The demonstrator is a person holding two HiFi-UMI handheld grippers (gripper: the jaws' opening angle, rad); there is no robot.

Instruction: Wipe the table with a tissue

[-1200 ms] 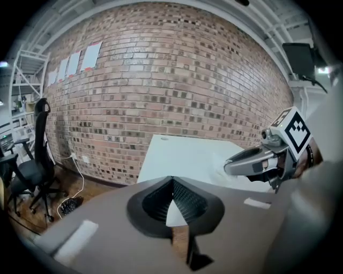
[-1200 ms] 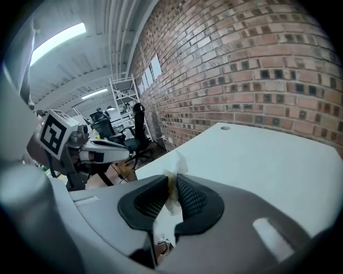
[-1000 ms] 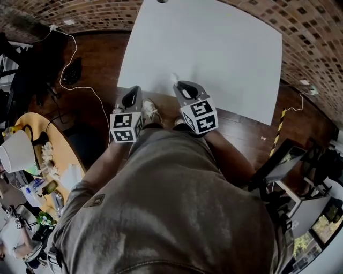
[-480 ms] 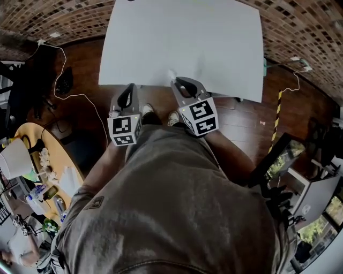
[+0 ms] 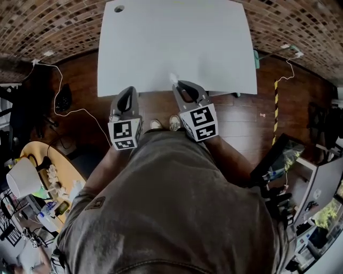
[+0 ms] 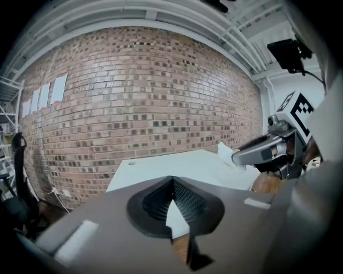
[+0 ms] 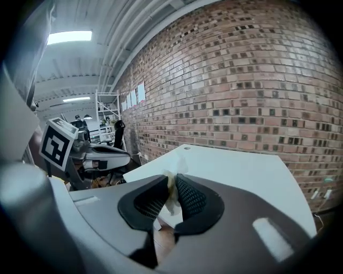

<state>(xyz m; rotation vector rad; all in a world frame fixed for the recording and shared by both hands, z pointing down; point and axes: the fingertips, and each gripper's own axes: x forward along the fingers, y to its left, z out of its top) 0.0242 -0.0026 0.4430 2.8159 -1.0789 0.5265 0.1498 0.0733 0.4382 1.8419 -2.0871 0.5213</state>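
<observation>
A white table (image 5: 177,43) stands against a brick wall, ahead of me in the head view. My right gripper (image 5: 179,85) is shut on a small crumpled white tissue (image 5: 173,78), held at the table's near edge. In the right gripper view the tissue (image 7: 170,193) sticks up between the closed jaws, with the table (image 7: 236,166) beyond. My left gripper (image 5: 127,96) hangs just short of the table edge, over the wooden floor, its jaws shut with nothing between them. From the left gripper view the right gripper (image 6: 252,155) and its tissue (image 6: 226,152) show at the right.
A small round hole (image 5: 119,8) marks the table's far left corner. A white cable (image 5: 80,91) trails over the dark wooden floor at left. A round yellow table (image 5: 48,171) with clutter sits at lower left. Striped tape (image 5: 277,101) and monitors lie at right.
My view has shifted so the table sits squarer and nearer the top. Both grippers have stayed at the table's near edge, the right still holding the tissue.
</observation>
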